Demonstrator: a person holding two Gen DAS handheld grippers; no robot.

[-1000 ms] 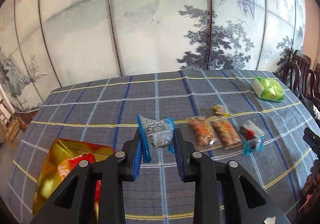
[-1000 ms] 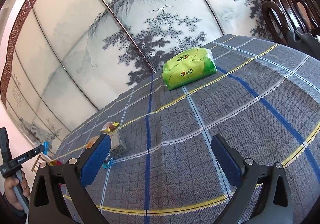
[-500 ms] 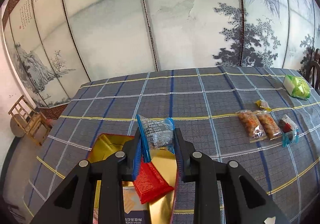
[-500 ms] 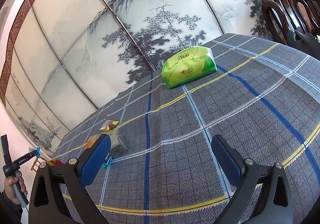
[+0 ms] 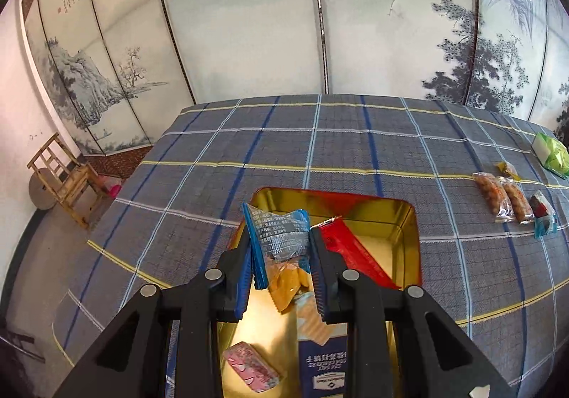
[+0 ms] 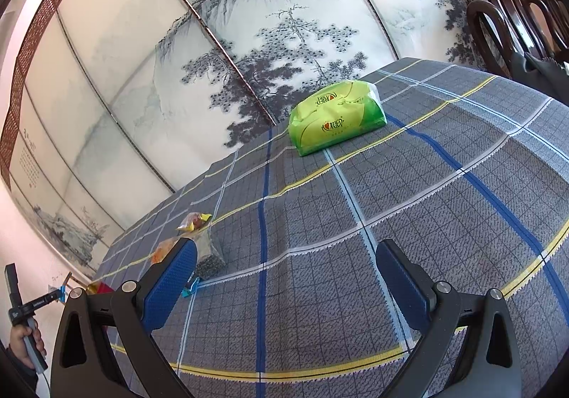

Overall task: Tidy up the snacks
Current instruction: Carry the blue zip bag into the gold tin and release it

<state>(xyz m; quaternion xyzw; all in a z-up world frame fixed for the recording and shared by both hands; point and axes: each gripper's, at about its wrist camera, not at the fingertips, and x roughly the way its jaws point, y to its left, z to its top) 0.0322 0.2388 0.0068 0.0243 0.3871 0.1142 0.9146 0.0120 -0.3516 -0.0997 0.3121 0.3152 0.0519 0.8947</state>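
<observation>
My left gripper [image 5: 281,241] is shut on a small clear and blue snack packet [image 5: 279,232], held above an open gold tin [image 5: 409,231] on the checked tablecloth. Inside the tin lie a red packet [image 5: 352,256], an orange one [image 5: 284,286], a pink one [image 5: 250,366] and a blue box [image 5: 322,362]. To the right on the cloth lie two clear packs of nuts [image 5: 503,197], a small yellow packet [image 5: 508,170] and a red and blue one [image 5: 542,216]. My right gripper [image 6: 284,273] stands open over the cloth, with nothing between its fingers.
A green tissue pack [image 6: 336,117] lies far on the cloth. Small snack packets [image 6: 193,222] sit left of my right gripper. Dark wooden chairs [image 6: 512,21] stand at the table's right side. A small wooden chair [image 5: 65,177] stands on the floor left. A painted screen runs behind.
The left gripper has carried the packet leftward across the table; the gold tin, once low at the left, now lies directly under it. The right gripper has stayed still.
</observation>
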